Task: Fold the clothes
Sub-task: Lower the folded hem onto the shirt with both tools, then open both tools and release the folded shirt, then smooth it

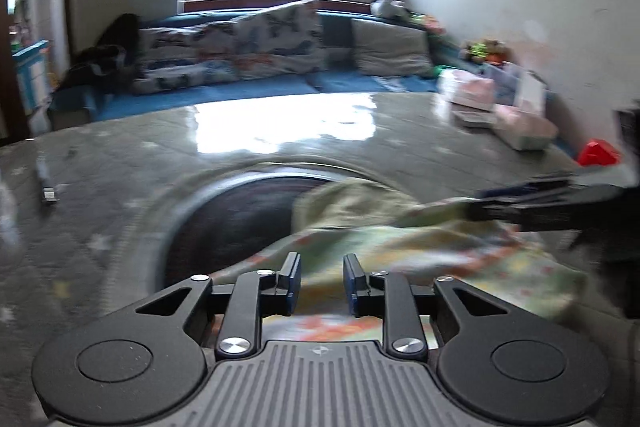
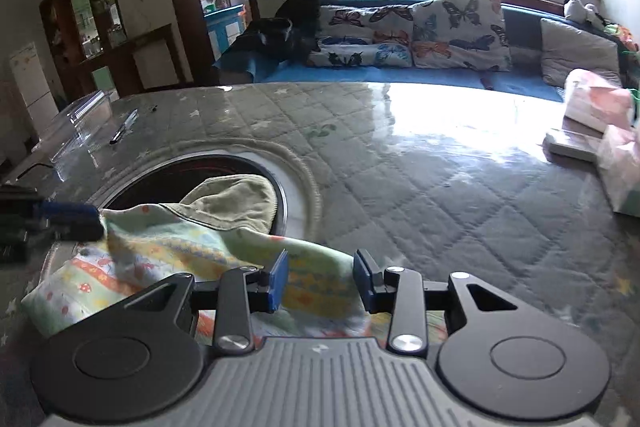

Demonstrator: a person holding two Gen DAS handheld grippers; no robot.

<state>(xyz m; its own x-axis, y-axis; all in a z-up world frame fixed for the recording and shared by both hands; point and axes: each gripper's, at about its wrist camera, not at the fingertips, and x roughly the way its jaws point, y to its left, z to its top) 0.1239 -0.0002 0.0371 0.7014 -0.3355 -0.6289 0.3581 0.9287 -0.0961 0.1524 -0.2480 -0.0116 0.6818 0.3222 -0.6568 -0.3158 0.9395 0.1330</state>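
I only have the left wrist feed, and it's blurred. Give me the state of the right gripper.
Observer: The right gripper is open, with its jaws apart above the near edge of the patterned cloth. Nothing is pinched.
Operator: Report what lies beside the pen on the table.
Observer: A clear plastic container sits just left of the pen, at the table's edge.
Operator: Describe the cloth's print.
Observer: It is sharp in the right wrist view: coloured stripes with small red mushrooms.
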